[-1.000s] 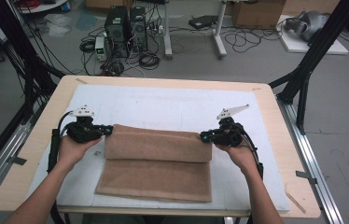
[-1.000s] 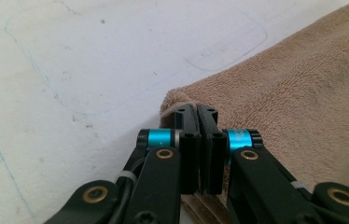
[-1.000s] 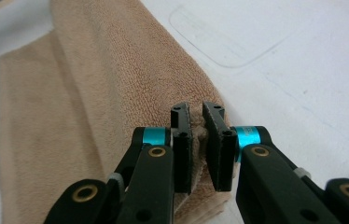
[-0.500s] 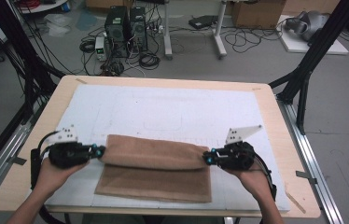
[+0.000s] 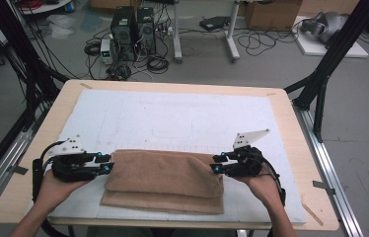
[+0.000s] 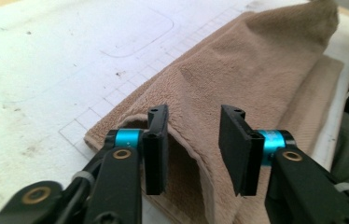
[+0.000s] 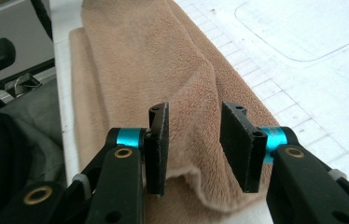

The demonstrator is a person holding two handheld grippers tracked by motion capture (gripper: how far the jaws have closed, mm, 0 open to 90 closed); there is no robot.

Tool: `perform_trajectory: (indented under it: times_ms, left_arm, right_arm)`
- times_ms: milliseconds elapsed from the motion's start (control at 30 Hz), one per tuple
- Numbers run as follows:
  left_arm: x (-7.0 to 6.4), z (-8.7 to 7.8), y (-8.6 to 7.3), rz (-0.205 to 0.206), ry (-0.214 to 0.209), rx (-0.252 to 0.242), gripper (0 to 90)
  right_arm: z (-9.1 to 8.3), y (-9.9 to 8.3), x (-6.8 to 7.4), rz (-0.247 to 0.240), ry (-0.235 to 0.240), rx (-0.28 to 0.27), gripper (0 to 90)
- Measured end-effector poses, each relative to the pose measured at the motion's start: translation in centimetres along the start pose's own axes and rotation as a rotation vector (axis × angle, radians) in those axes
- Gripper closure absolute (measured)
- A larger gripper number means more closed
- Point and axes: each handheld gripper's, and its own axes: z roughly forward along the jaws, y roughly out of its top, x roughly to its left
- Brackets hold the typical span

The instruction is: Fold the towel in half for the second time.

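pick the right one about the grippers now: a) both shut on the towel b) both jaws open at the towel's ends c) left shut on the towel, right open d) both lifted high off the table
b: in each gripper view the two black jaws stand apart, with the towel loose between them; the left gripper sits at its left end and the right gripper at its right end, low over the table.

A fixed high camera looks forward and down over the table (image 5: 291, 128). Two gripper cameras sit close (seemingly facing each other), sharing the folded towel (image 5: 165, 174) (image 6: 256, 79) (image 7: 163, 74).
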Motion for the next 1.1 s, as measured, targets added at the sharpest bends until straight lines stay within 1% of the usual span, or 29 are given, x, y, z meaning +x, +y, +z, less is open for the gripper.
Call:
perform_trajectory:
  times_ms: [67, 100, 167, 267, 300, 333, 367, 400, 433, 533, 567, 600, 667, 733, 767, 800, 867, 900, 933, 1000, 1033, 1067, 1100]
  left_arm:
    - [0.3, 0.7, -0.2, -0.003, 0.032, 0.018, 66.1]
    - [0.5, 1.1, -0.4, -0.014, 0.040, 0.024, 66.2]
    - [1.1, 1.7, -0.8, -0.032, 0.058, 0.040, 66.6]
    - [1.7, 2.7, -1.6, -0.056, 0.055, 0.073, 68.2]
    - [1.7, 2.7, -1.7, -0.055, 0.051, 0.084, 68.3]
    - [1.7, 2.7, -1.7, -0.051, 0.055, 0.072, 68.1]
    - [1.8, 2.4, -1.5, -0.058, 0.053, 0.051, 67.7]
    - [1.8, 2.2, -1.4, -0.064, 0.046, 0.032, 67.6]
    - [1.9, 1.9, -1.1, -0.062, 0.049, 0.021, 67.3]
    - [2.2, 1.0, 0.0, -0.063, 0.060, -0.017, 67.1]
    - [2.5, 0.7, 0.4, -0.051, 0.073, -0.017, 67.1]
    - [2.7, 0.6, 0.9, -0.053, 0.085, -0.023, 67.2]
    - [2.8, 0.7, 1.4, -0.054, 0.082, -0.039, 67.2]
    - [2.6, 1.3, 1.7, -0.036, 0.070, -0.012, 67.0]
    - [2.5, 1.7, 1.6, -0.027, 0.058, 0.008, 66.9]
    - [2.3, 2.1, 1.5, -0.012, 0.055, 0.036, 66.8]
    - [2.1, 3.0, 1.2, 0.001, 0.049, 0.086, 66.4]
    - [2.1, 3.4, 0.9, 0.001, 0.046, 0.097, 65.9]
    - [2.2, 3.8, 0.6, -0.008, 0.040, 0.111, 65.9]
    - [2.4, 4.7, -0.1, -0.025, 0.031, 0.151, 66.4]
    - [2.6, 5.3, -0.5, -0.027, 0.023, 0.181, 67.5]
    - [2.6, 5.6, -0.7, -0.023, 0.018, 0.186, 69.4]
    - [2.5, 5.8, -0.9, -0.023, 0.023, 0.169, 71.7]
  right_arm:
    - [0.7, -0.2, -0.3, 0.009, 0.007, 0.008, 62.8]
    - [1.1, -0.3, -0.4, 0.015, 0.007, 0.012, 62.8]
    - [1.5, -0.6, -0.7, 0.020, -0.018, 0.029, 62.5]
    - [1.8, -1.1, -1.0, 0.034, -0.036, 0.036, 62.1]
    - [1.9, -1.1, -1.0, 0.029, -0.050, 0.039, 62.2]
    - [1.9, -1.2, -1.1, 0.026, -0.060, 0.043, 62.1]
    - [1.8, -1.2, -1.3, 0.029, -0.064, 0.042, 62.1]
    - [1.7, -1.3, -1.5, 0.039, -0.069, 0.041, 62.1]
    - [1.6, -1.3, -1.8, 0.048, -0.074, 0.036, 61.8]
    - [1.1, -1.2, -2.4, 0.062, -0.101, 0.029, 61.1]
    - [1.1, -1.0, -2.6, 0.059, -0.110, 0.026, 60.9]
    - [1.0, -0.8, -2.6, 0.059, -0.112, 0.020, 60.8]
    - [1.1, -0.2, -2.2, 0.044, -0.084, 0.009, 60.2]
    - [1.5, 0.3, -1.3, 0.022, -0.038, 0.005, 59.1]
    - [1.7, 0.4, -0.9, 0.010, -0.018, 0.010, 58.5]
    - [1.9, 0.5, -0.6, -0.003, -0.010, 0.021, 57.9]
    - [2.4, 0.4, -0.4, -0.010, -0.003, 0.044, 57.2]
    - [2.7, 0.2, -0.5, -0.008, 0.000, 0.058, 57.2]
    - [3.0, -0.1, -0.6, -0.003, 0.005, 0.072, 57.2]
    - [3.7, -0.6, -0.7, 0.008, 0.009, 0.093, 57.9]
    - [4.1, -0.8, -0.7, 0.009, 0.010, 0.109, 58.3]
    - [4.6, -1.0, -0.7, 0.008, 0.009, 0.132, 59.3]
    - [4.8, -1.1, -0.6, 0.008, 0.013, 0.136, 60.6]
